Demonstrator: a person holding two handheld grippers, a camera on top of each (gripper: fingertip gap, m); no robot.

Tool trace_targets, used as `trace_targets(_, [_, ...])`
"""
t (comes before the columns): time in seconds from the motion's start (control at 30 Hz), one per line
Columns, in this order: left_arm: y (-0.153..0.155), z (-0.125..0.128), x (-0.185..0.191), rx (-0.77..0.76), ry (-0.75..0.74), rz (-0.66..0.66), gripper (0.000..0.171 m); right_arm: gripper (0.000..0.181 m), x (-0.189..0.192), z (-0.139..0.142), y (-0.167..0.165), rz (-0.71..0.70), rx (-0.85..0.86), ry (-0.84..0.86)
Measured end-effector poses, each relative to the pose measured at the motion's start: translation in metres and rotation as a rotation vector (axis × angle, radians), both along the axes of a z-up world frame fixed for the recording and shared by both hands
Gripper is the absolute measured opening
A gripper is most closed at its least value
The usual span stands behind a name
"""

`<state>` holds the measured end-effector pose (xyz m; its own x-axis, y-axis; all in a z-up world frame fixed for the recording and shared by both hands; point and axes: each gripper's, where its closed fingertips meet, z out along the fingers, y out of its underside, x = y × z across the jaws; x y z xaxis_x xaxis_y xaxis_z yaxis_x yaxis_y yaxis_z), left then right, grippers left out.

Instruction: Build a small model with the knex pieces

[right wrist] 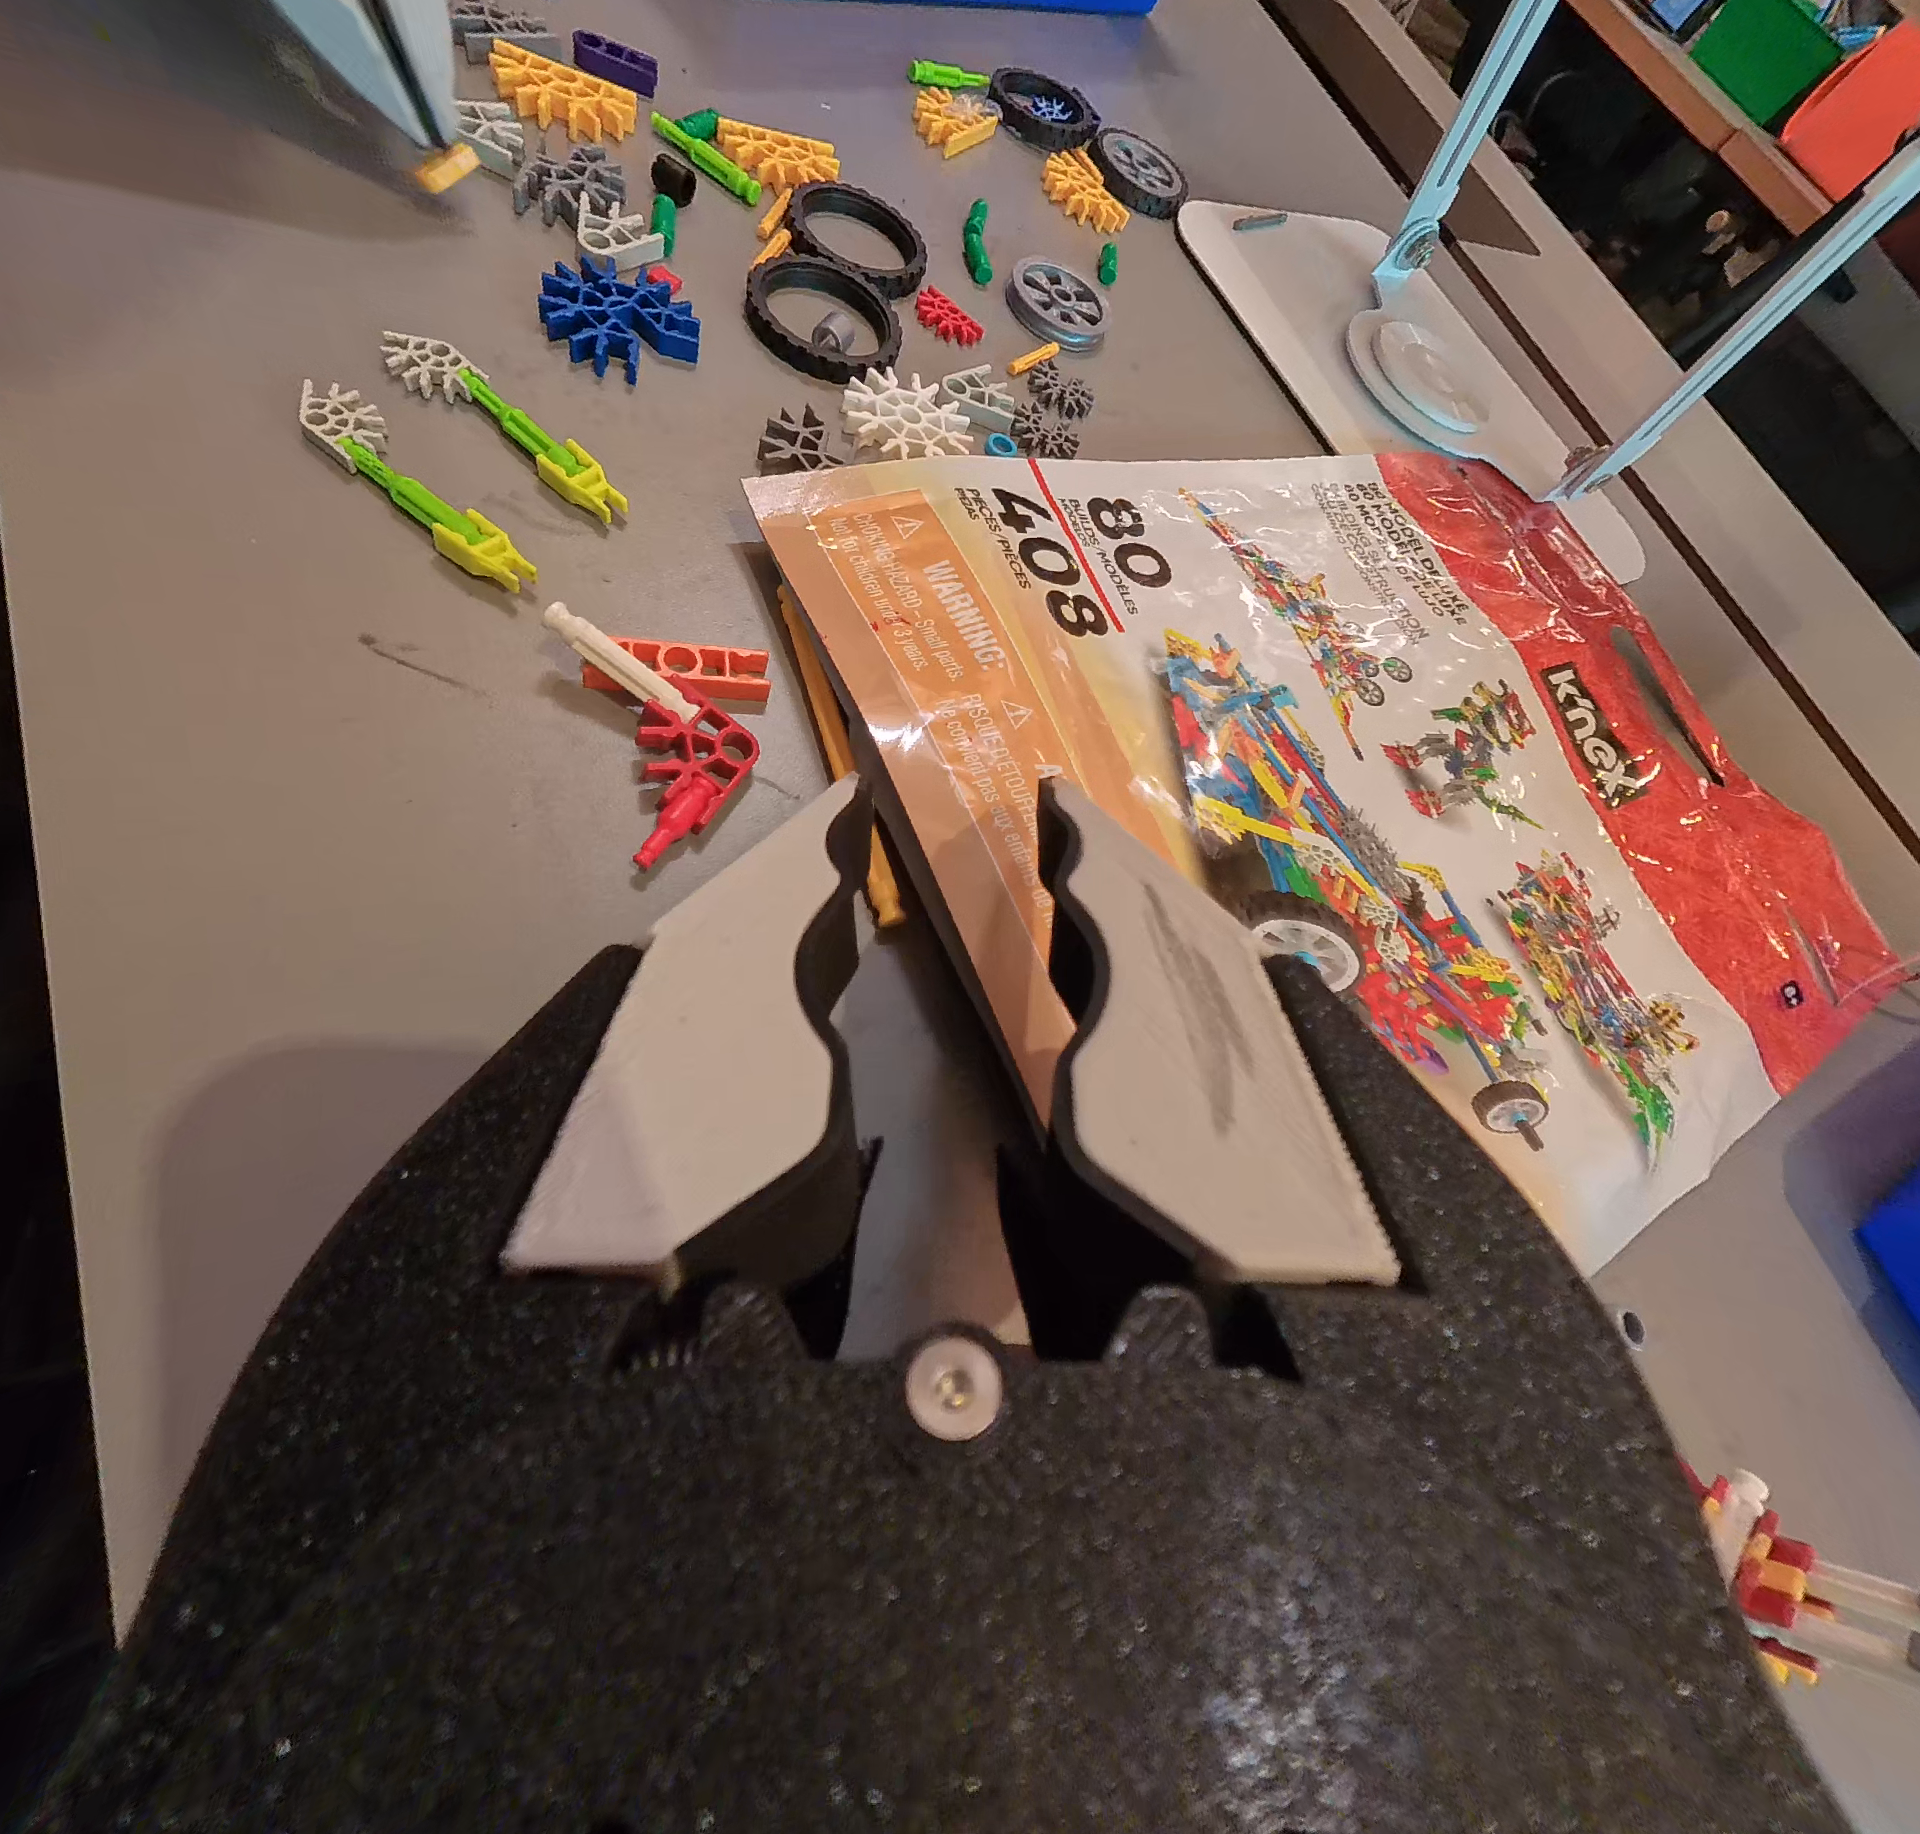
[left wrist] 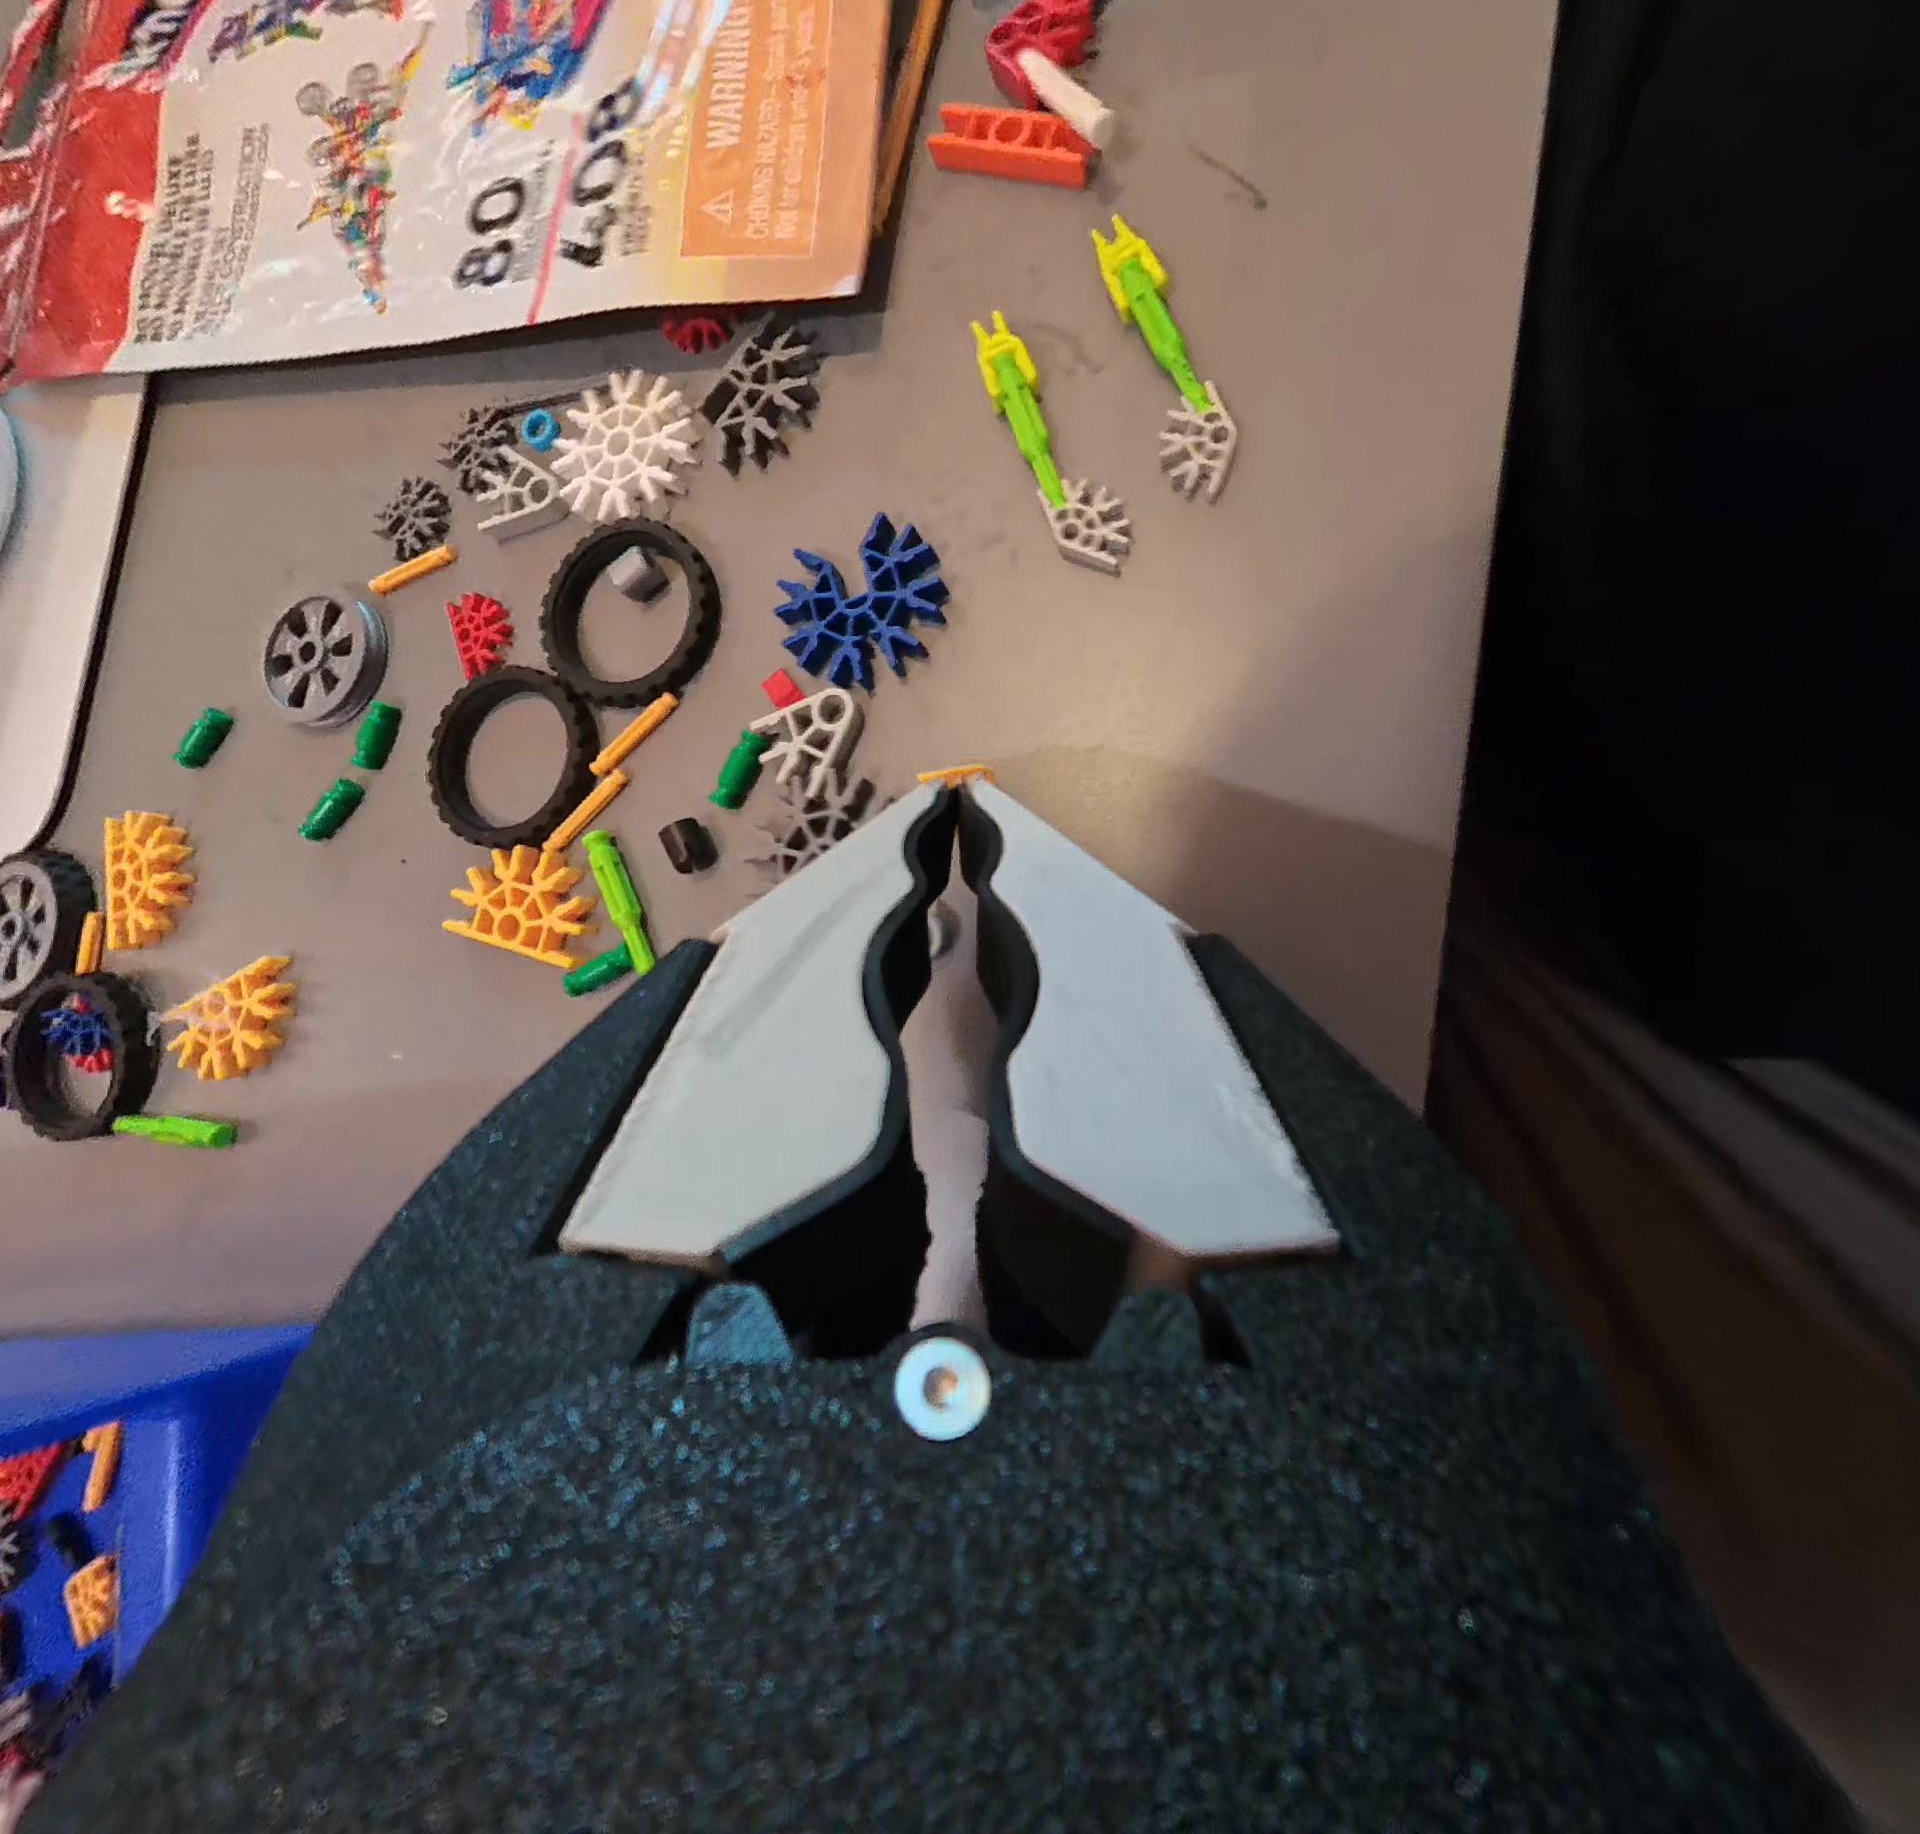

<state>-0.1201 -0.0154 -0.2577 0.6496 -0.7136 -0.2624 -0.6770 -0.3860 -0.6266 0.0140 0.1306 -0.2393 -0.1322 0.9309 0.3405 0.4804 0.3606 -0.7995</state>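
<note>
My left gripper (left wrist: 956,792) is shut on a small orange connector piece (left wrist: 954,774), which pokes out past the fingertips above the grey table (left wrist: 1247,641). The right wrist view shows the same orange piece (right wrist: 447,169) at the tips of that gripper's fingers (right wrist: 400,49), close to the table. My right gripper (right wrist: 951,797) is open and holds nothing. It hovers over the edge of a printed plastic toy bag (right wrist: 1351,693) and the yellow rods (right wrist: 878,875) under that edge. A red connector with a white rod (right wrist: 696,745) lies just left of it.
Loose pieces cover the table: black tyres (left wrist: 623,621), a blue connector (left wrist: 862,600), two green-rod assemblies (left wrist: 1049,444), and yellow connectors (left wrist: 520,901). A blue bin (left wrist: 125,1421) stands near the left gripper. A white lamp base (right wrist: 1423,371) stands at the right. The table edge (left wrist: 1496,537) drops off to the right. There is about 20 cm between the tips of the two grippers.
</note>
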Motion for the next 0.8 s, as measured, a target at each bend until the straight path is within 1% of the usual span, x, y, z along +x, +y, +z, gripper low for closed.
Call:
trace_targets(0.03, [0.003,0.000,-0.002,0.005,-0.014,0.029,0.000,0.030,0.000,0.000,0.000,0.001,-0.001,0.000])
trace_targets(0.1, [0.002,-0.003,-0.001,-0.013,-0.036,0.041,0.000,0.030,0.000,0.000,0.000,0.003,-0.002,0.001])
trace_targets(0.17, [0.002,-0.007,-0.002,-0.011,-0.006,0.052,0.001,0.030,0.000,0.000,0.000,0.004,-0.003,0.002])
trace_targets(0.2, [0.001,-0.008,0.000,-0.015,-0.015,0.049,0.001,0.030,0.000,0.001,0.000,0.004,-0.003,0.003])
trace_targets(0.27, [0.002,-0.009,0.000,-0.003,-0.008,0.055,0.017,0.030,0.000,0.001,-0.001,0.007,-0.005,0.005])
trace_targets(0.3, [0.002,-0.009,0.000,0.008,-0.008,0.055,0.021,0.030,0.000,0.001,-0.001,0.008,-0.007,0.007])
trace_targets(0.47, [0.001,0.006,-0.006,0.059,-0.014,0.078,0.032,0.030,0.001,0.004,0.001,0.003,-0.016,0.021])
trace_targets(0.53, [-0.002,0.019,-0.011,0.077,-0.006,0.087,0.033,0.030,0.002,0.004,0.001,0.000,-0.015,0.023])
trace_targets(0.63, [-0.006,0.057,-0.030,0.144,0.037,0.119,0.029,0.030,0.002,0.003,0.002,-0.002,-0.013,0.017])
trace_targets(0.7, [-0.006,0.092,-0.057,0.213,0.102,0.173,0.028,0.030,0.002,0.001,0.001,0.001,-0.013,0.002])
trace_targets(0.73, [-0.007,0.106,-0.073,0.221,0.130,0.198,0.026,0.030,0.002,0.000,0.001,0.003,-0.010,-0.004])
trace_targets(0.8, [-0.006,0.128,-0.116,0.232,0.230,0.267,0.025,0.030,0.002,-0.001,0.001,0.004,-0.008,-0.010])
